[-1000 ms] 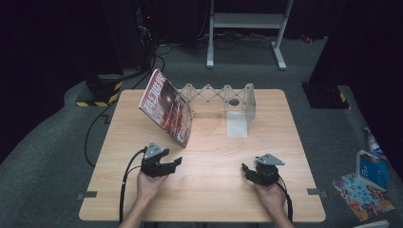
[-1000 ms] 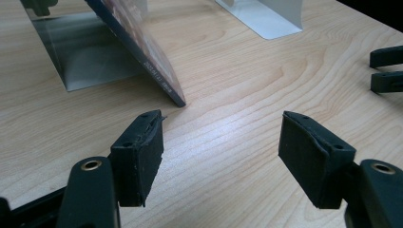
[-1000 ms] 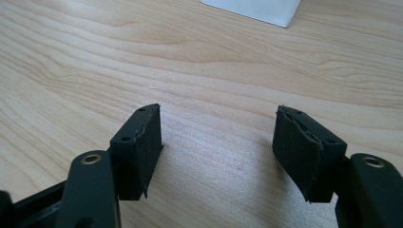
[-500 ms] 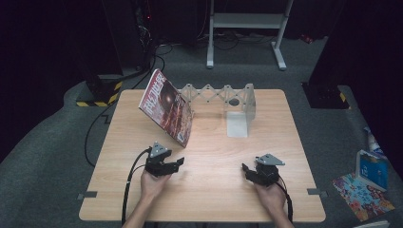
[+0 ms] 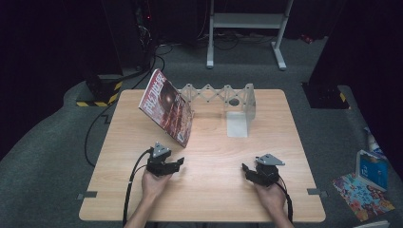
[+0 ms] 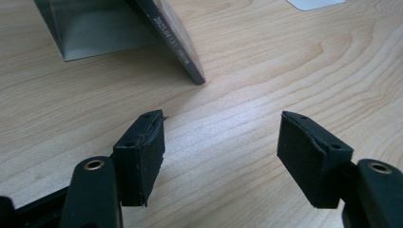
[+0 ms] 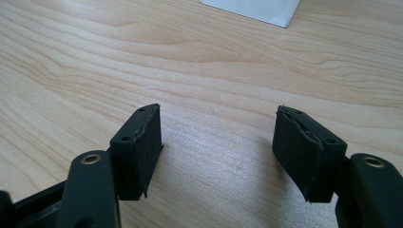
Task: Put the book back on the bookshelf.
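Wooden table point(image 5: 209, 190) carries everything in this scene, and going from left to right the first thing met is the magazine point(image 5: 166, 107), which stands tilted at the table's far left, its top leaning back against the left end of a grey zigzag rack point(image 5: 216, 93) and its lower edge resting on the wood. Just in front of it, a little toward the person, the left gripper point(image 5: 179, 162) is held low over the table with its jaws spread apart and nothing between them. In the left gripper view the magazine's lower near corner point(image 6: 198, 78) lies straight ahead of those jaws and slightly left of the gap, near but not touching, with its spine edge running up and away to the left. That makes the magazine's long edge run slantwise across the gripper's line of approach rather than squarely between the pads, so a grasp would probably call for a short advance and some turn of the hand. Farther right, a white base plate point(image 5: 236, 124) sits below the rack's right end. At the right, the right gripper point(image 5: 245, 171) is likewise released and empty, well apart from the magazine, so the left hand is clearly the nearer one.
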The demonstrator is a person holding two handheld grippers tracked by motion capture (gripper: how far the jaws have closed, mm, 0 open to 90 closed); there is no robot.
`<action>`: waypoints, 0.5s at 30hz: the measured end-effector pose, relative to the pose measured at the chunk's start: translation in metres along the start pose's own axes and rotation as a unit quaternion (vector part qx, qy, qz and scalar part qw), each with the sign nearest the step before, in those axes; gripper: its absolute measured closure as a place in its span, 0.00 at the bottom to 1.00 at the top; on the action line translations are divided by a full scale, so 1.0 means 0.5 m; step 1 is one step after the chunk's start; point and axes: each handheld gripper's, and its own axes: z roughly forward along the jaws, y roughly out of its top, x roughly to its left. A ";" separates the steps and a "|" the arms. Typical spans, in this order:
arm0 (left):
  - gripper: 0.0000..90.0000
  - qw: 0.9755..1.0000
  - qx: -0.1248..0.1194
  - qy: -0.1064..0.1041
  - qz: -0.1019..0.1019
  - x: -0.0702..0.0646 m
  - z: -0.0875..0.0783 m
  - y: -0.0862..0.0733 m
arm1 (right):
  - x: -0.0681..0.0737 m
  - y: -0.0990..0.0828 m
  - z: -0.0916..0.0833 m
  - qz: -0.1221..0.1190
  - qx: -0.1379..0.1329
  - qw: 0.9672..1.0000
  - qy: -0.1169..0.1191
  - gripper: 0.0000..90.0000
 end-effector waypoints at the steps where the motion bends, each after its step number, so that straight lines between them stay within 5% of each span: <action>1: 0.37 1.000 0.001 0.002 0.001 0.001 0.000 0.001 | 0.000 0.000 0.000 0.000 0.000 1.000 0.000 0.37; 15: 0.37 0.999 0.014 0.028 0.005 0.004 0.013 -0.003 | 0.000 -0.002 -0.001 0.000 -0.002 1.000 -0.001 0.37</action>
